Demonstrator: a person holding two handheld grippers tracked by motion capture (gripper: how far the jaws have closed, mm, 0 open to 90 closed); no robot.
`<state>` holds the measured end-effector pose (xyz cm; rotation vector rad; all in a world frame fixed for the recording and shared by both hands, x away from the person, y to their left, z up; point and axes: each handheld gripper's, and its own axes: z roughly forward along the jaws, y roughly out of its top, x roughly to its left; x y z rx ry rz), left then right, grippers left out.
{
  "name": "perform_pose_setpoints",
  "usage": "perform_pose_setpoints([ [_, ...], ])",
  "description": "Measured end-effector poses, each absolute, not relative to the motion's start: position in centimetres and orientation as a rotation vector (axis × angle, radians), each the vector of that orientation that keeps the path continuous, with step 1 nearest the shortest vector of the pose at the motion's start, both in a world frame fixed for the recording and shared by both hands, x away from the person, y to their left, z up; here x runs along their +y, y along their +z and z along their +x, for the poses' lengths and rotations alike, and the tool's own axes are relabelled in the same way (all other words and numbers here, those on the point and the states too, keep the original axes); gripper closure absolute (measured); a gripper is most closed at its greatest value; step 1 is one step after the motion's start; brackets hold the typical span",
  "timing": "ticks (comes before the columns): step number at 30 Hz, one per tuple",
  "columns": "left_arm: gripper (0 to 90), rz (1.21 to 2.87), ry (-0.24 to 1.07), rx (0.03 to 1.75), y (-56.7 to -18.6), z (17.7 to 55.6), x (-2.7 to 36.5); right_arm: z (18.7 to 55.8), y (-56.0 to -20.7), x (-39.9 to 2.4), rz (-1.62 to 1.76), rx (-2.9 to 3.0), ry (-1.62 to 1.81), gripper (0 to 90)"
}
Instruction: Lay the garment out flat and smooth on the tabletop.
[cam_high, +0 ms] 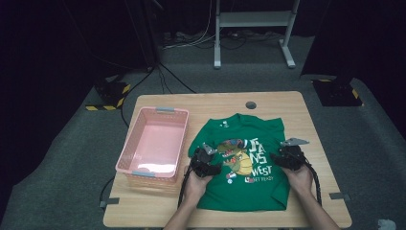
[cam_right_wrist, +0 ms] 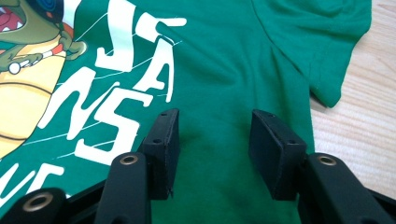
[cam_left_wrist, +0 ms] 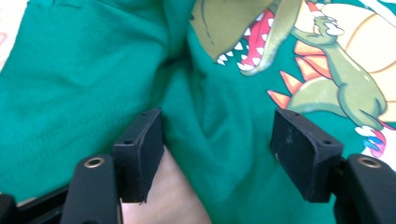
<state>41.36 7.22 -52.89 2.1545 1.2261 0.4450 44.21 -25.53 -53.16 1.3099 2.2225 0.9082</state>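
A green T-shirt [cam_high: 239, 129] with a dinosaur print and white lettering lies face up on the wooden table [cam_high: 287, 103]. My left gripper [cam_high: 216, 160] rests at the shirt's left edge below the sleeve. In the left gripper view its jaws [cam_left_wrist: 217, 149] stand open, with a soft ridge of green cloth [cam_left_wrist: 84, 84] between them and bare table [cam_left_wrist: 163, 196] showing by one pad. My right gripper [cam_high: 275, 160] is at the shirt's right side. Seen in the right gripper view [cam_right_wrist: 212, 140], it is open over flat cloth [cam_right_wrist: 233, 56] beside the lettering, and the pads do not press on it.
An empty pink basket [cam_high: 182, 139] stands on the table's left part, just left of the shirt. A round hole [cam_high: 250, 105] sits near the far edge. Bare wood [cam_right_wrist: 359, 116] lies right of the shirt's sleeve. A white frame [cam_high: 253, 19] stands on the floor beyond.
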Motion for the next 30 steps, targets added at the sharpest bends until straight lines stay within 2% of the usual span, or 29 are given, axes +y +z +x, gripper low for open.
perform_pose_setpoints([
  [3, 33.8, 2.157, 0.430, 1.256, -52.6, 41.7, 7.2, 44.6, -53.0, -25.2, 1.324, 2.223, 0.888, 50.4],
  [10, 30.3, 2.157, 0.423, 1.169, -52.1, 39.8, 6.2, 42.9, -52.4, -25.5, 1.308, 2.225, 0.947, 46.5],
  [20, 29.5, 2.181, 0.456, 1.204, -52.9, 41.2, 6.4, 42.5, -53.2, -25.1, 1.287, 2.252, 0.913, 46.7],
  [24, 29.0, 2.177, 0.451, 1.268, -52.6, 42.1, 6.4, 42.9, -53.1, -24.9, 1.294, 2.249, 0.904, 46.4],
  [30, 26.7, 2.169, 0.445, 1.205, -51.7, 39.9, 6.4, 41.6, -52.4, -24.9, 1.296, 2.248, 1.000, 45.3],
])
